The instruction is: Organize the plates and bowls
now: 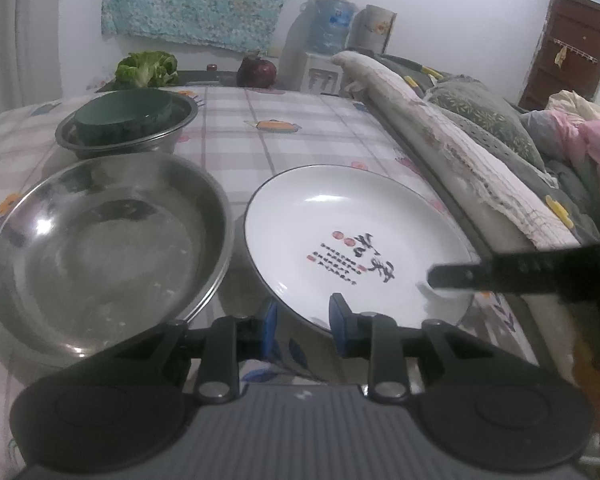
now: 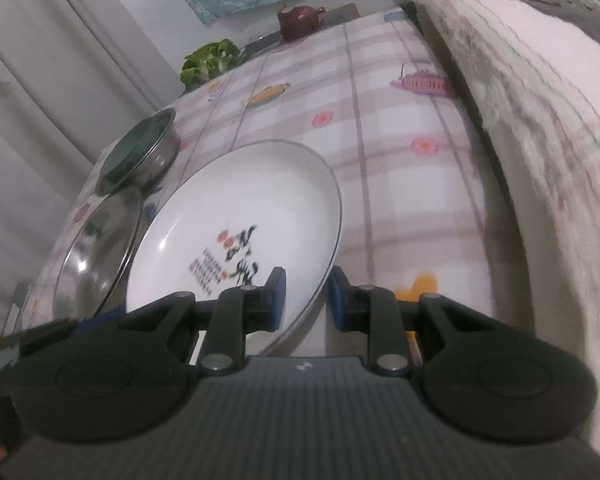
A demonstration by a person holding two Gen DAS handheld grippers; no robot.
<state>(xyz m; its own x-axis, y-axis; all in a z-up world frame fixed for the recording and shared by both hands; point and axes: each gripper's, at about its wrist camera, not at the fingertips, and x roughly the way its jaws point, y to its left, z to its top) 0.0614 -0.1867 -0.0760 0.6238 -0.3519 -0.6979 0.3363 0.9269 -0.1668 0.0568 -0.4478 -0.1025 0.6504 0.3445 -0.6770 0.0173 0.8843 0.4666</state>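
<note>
The left hand-held gripper (image 1: pixel 303 322) is gripping the near rim of the white plate (image 1: pixel 340 216), its blue pads set narrow on either side of the edge at six o'clock. The right hand-held gripper (image 2: pixel 308 300) is pinching the same plate (image 2: pixel 244 200) at its rim around four o'clock, jaws narrow. The plate is sitting tilted over the checked worktop (image 1: pixel 300 140), just beside the large steel basin (image 1: pixel 104 248) at nine o'clock. At eleven o'clock, a green bowl (image 1: pixel 124 118) is resting inside a smaller steel bowl (image 1: pixel 80 145).
</note>
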